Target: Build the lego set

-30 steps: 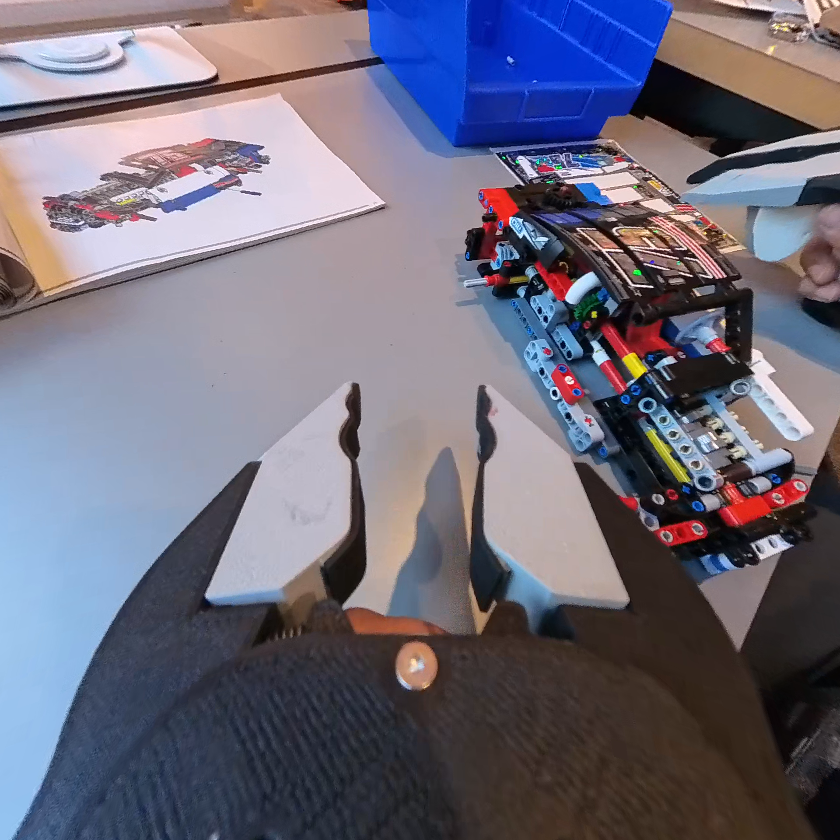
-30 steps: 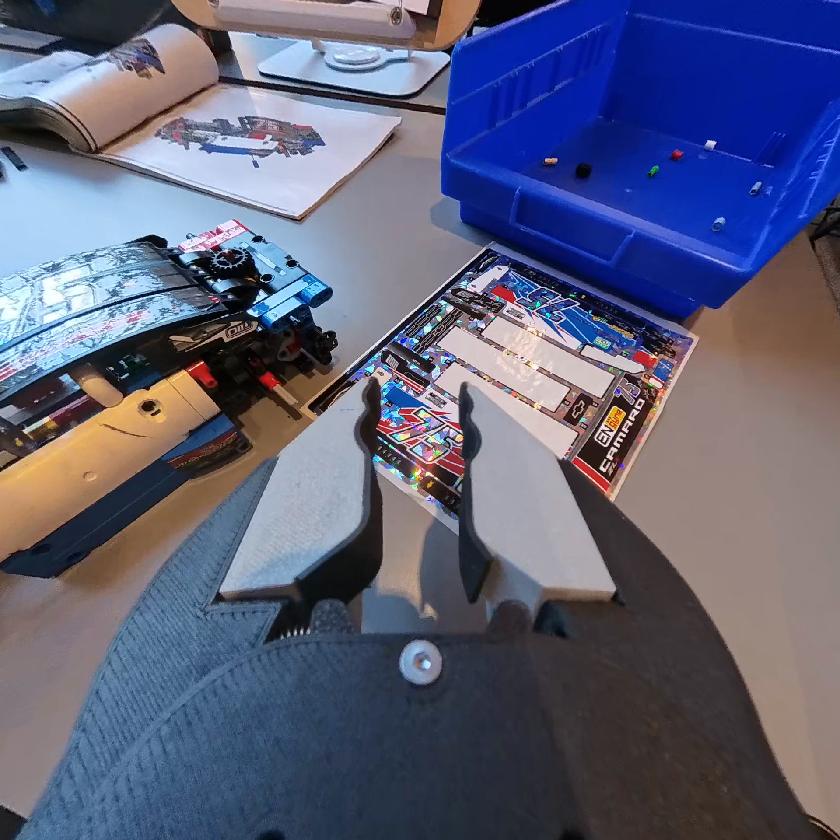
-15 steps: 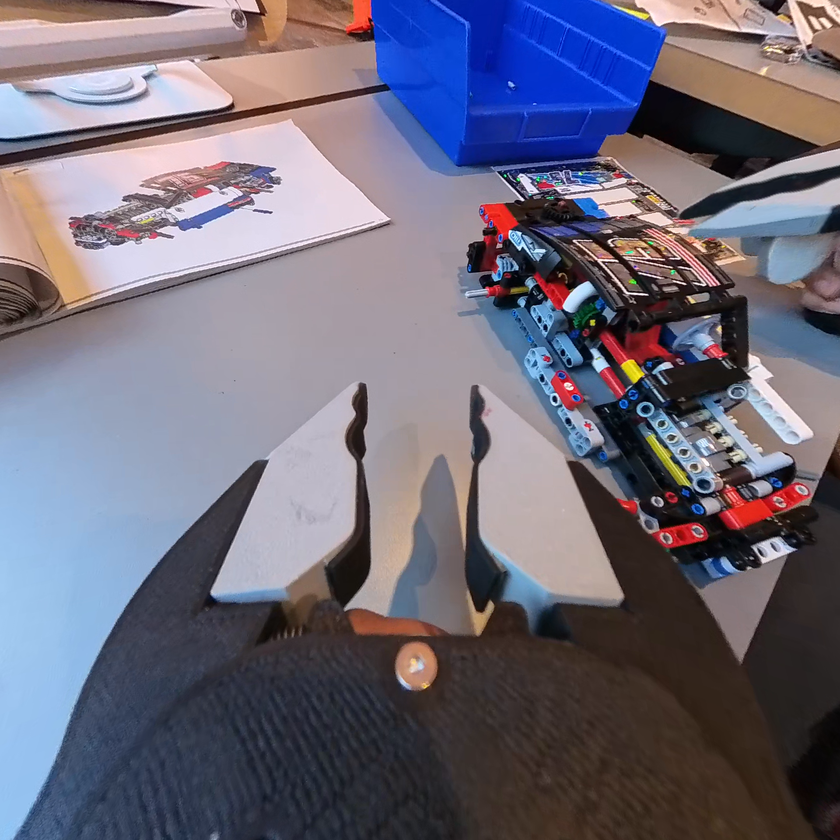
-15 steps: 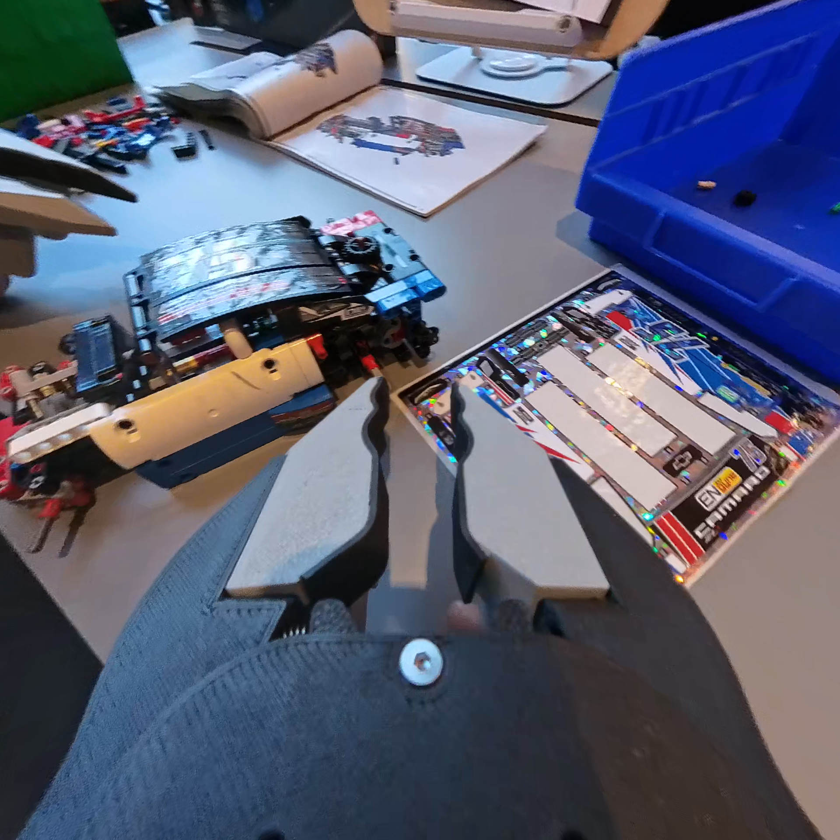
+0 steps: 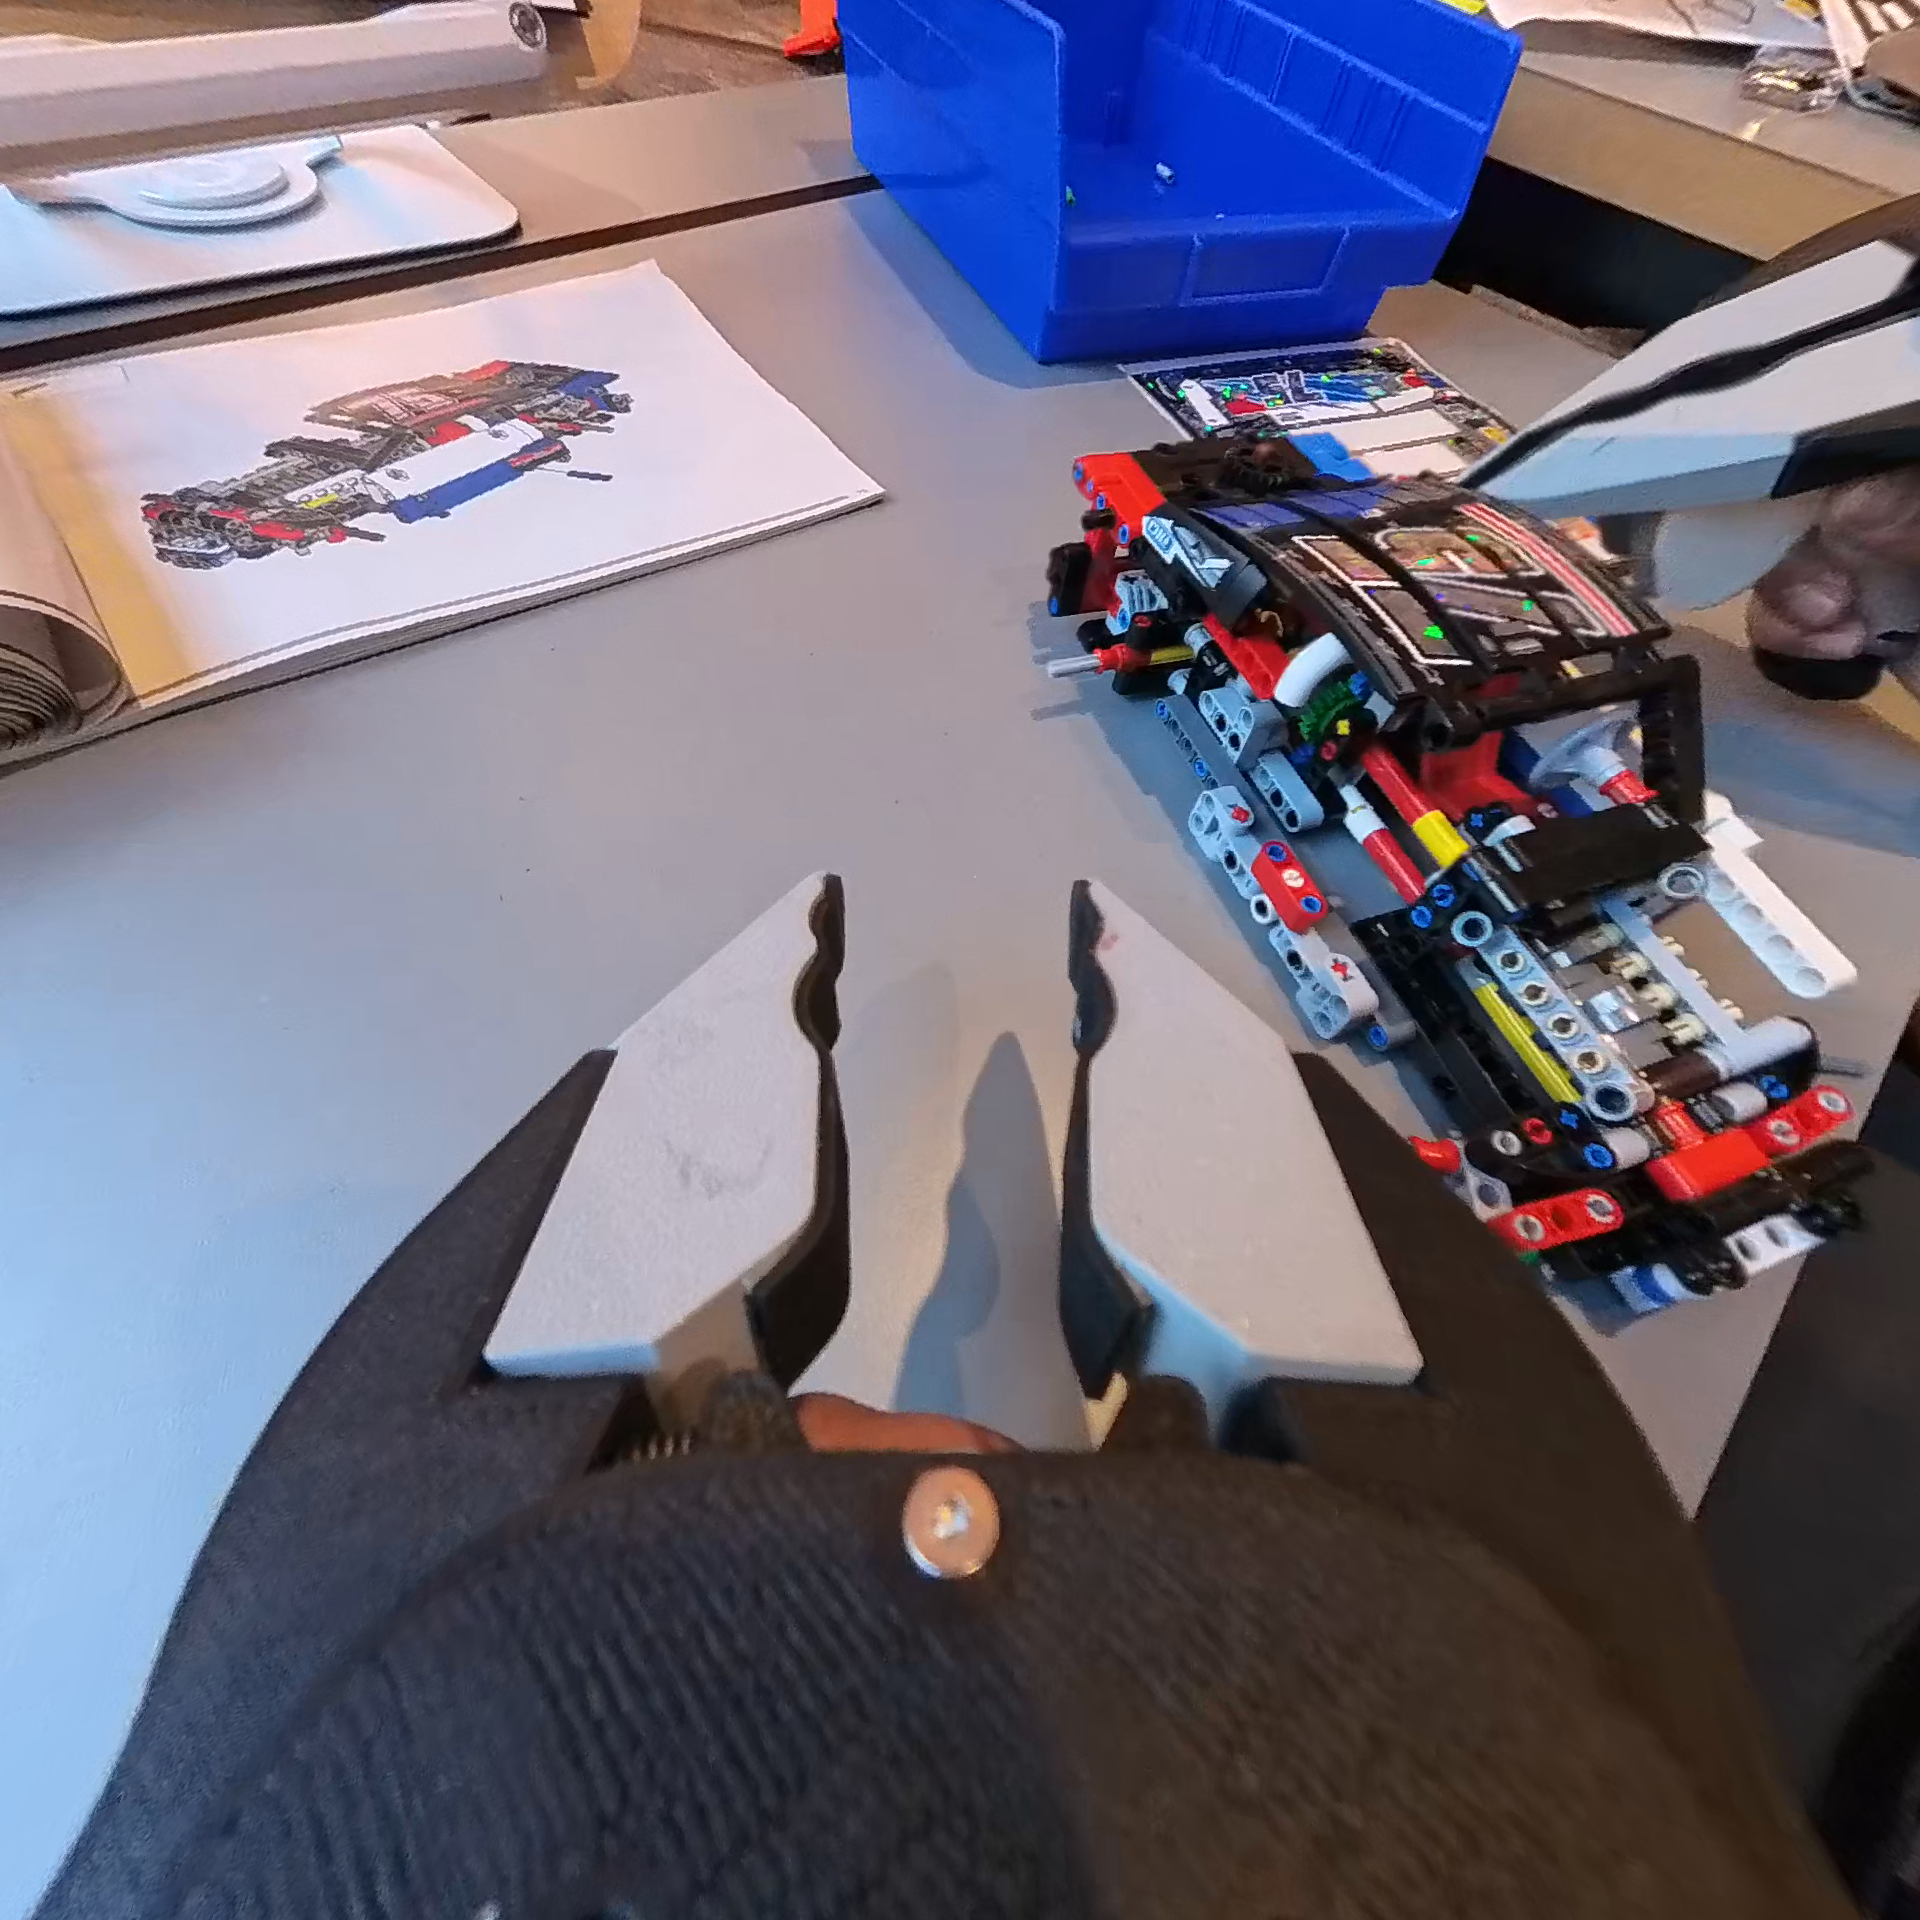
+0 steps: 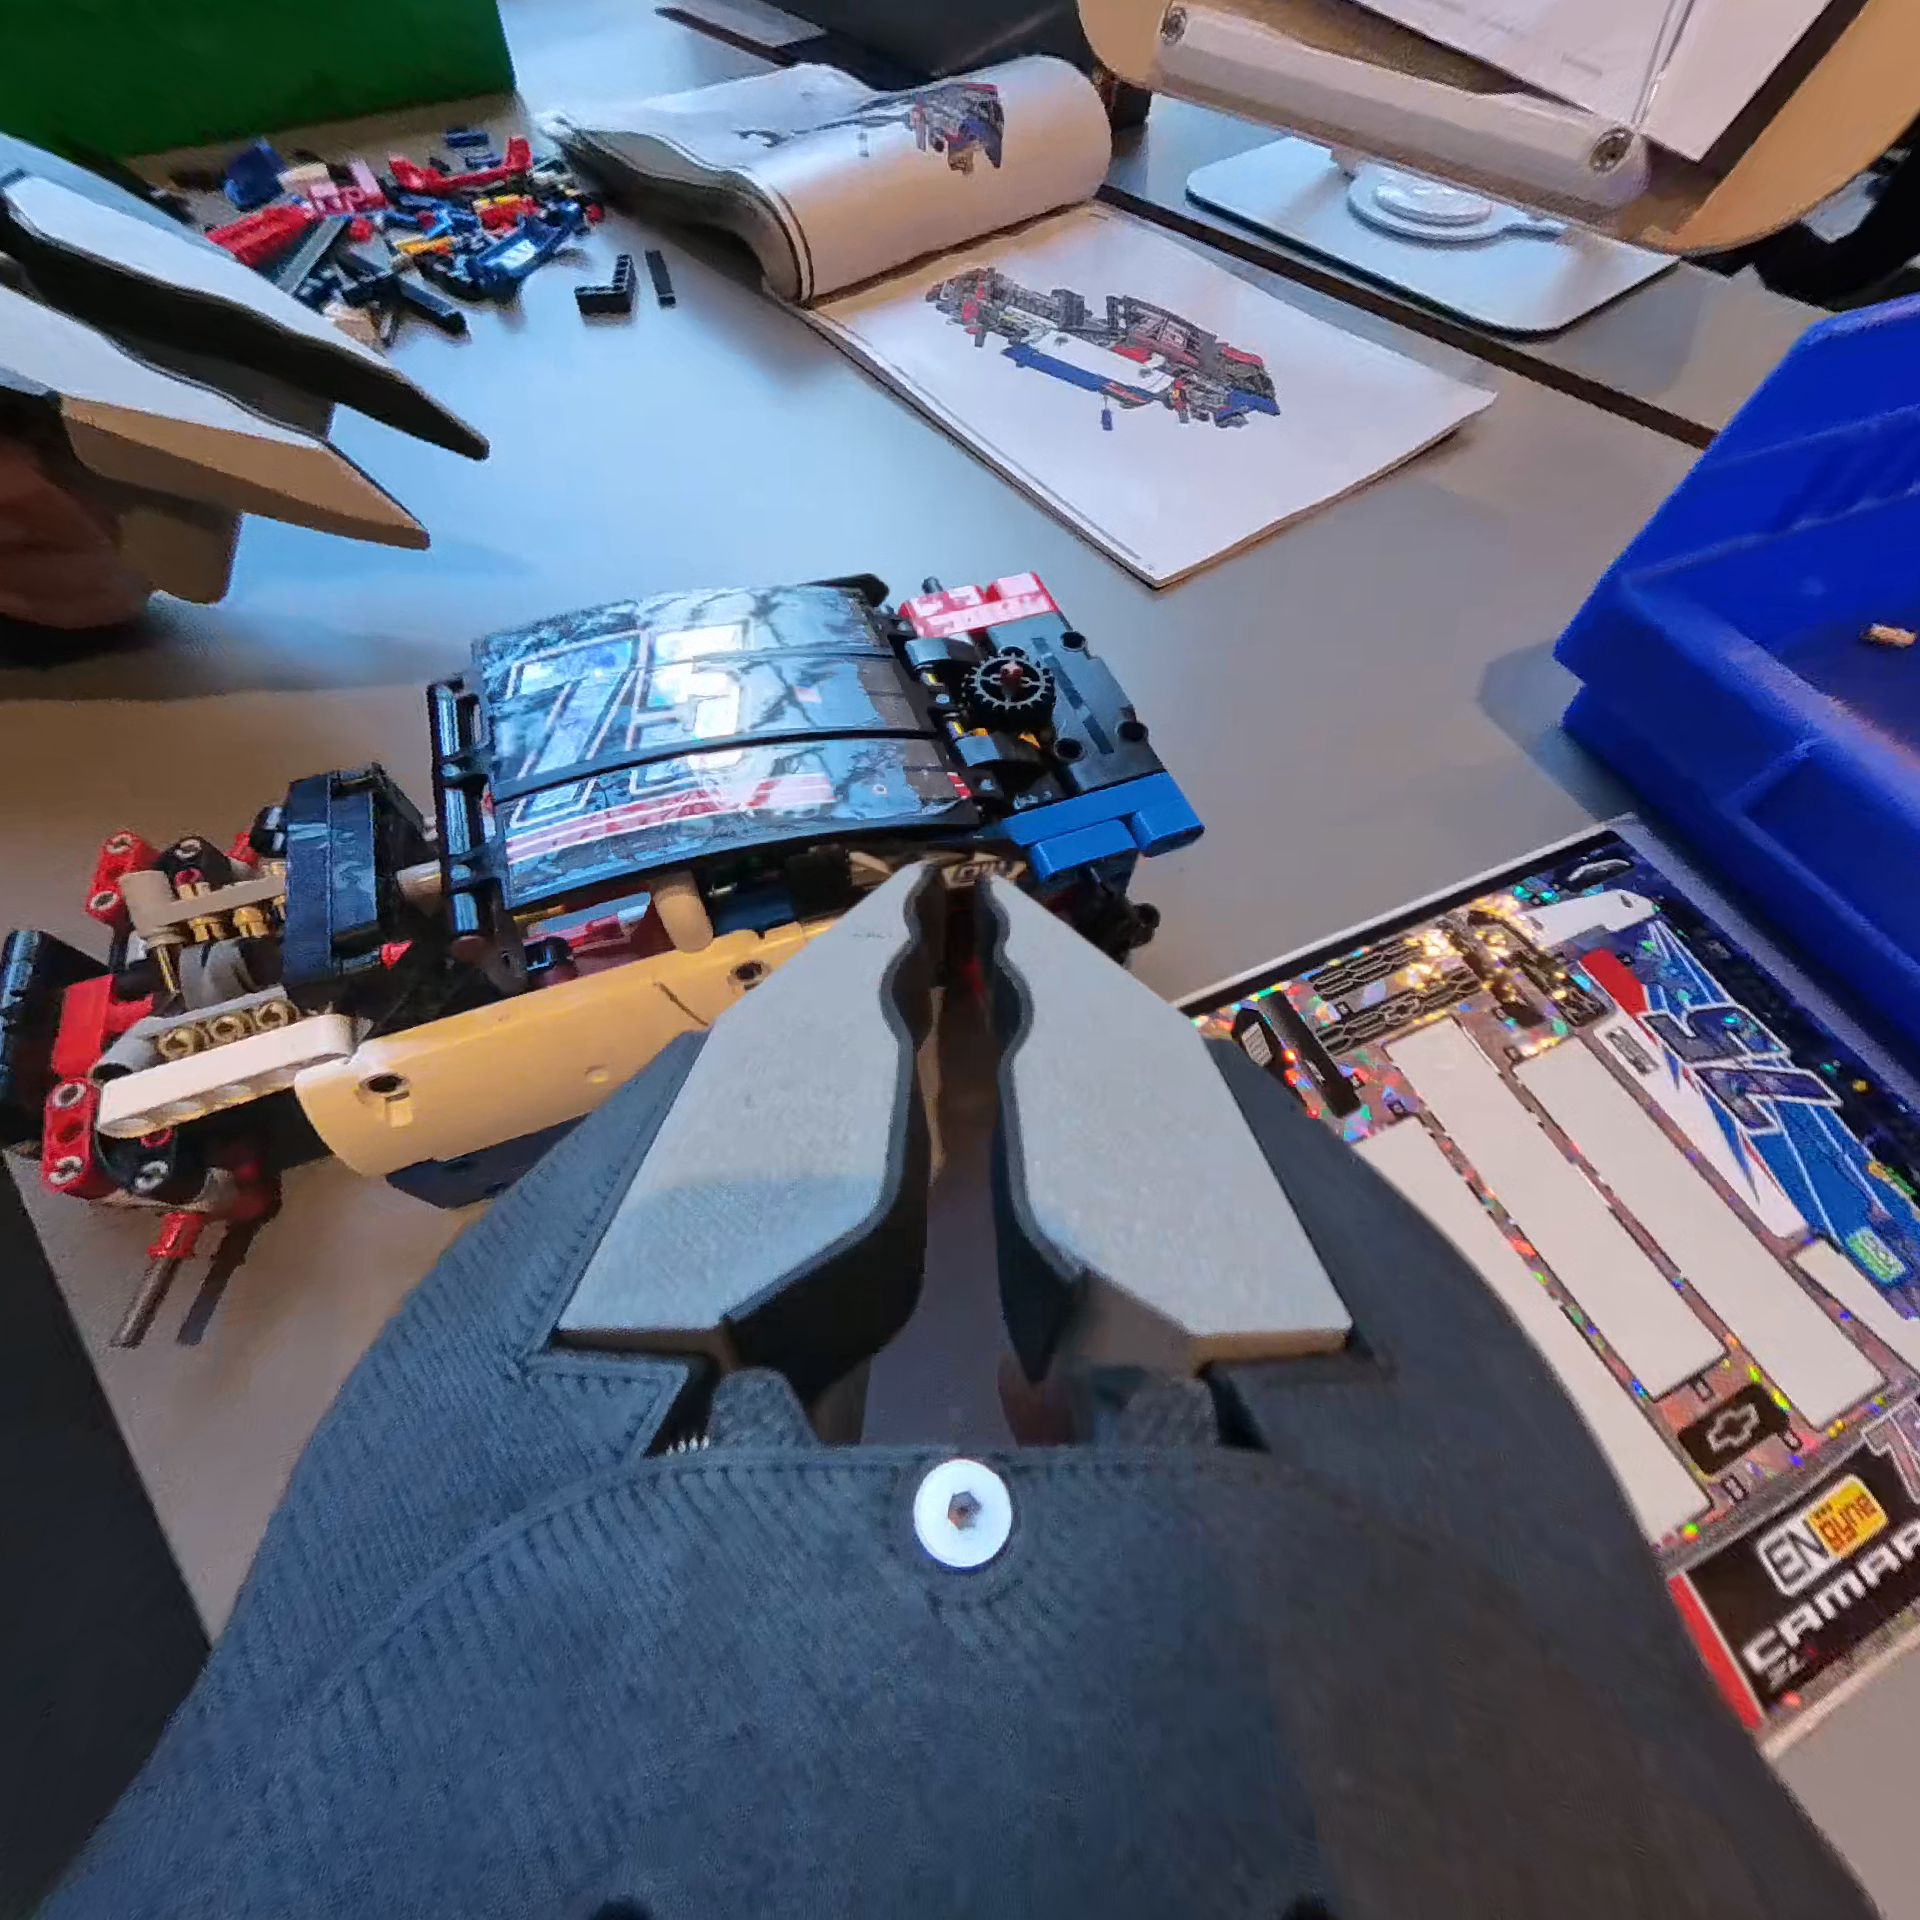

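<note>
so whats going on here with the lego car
A person holds a two-finger gripper in each hand over a grey table. The half-built lego car lies between them. The left gripper is open over bare table, holding nothing. The right gripper points at the car's rear side, fingers nearly closed, empty. An open instruction booklet, sticker sheet and blue bin lie nearby.

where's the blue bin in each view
Left wrist view: the blue bin stands at top centre, behind the lego car.
Right wrist view: blue bin cut off at the right edge, right of the car.
Shared landmark: the sticker sheet lying between bin and car.
</note>
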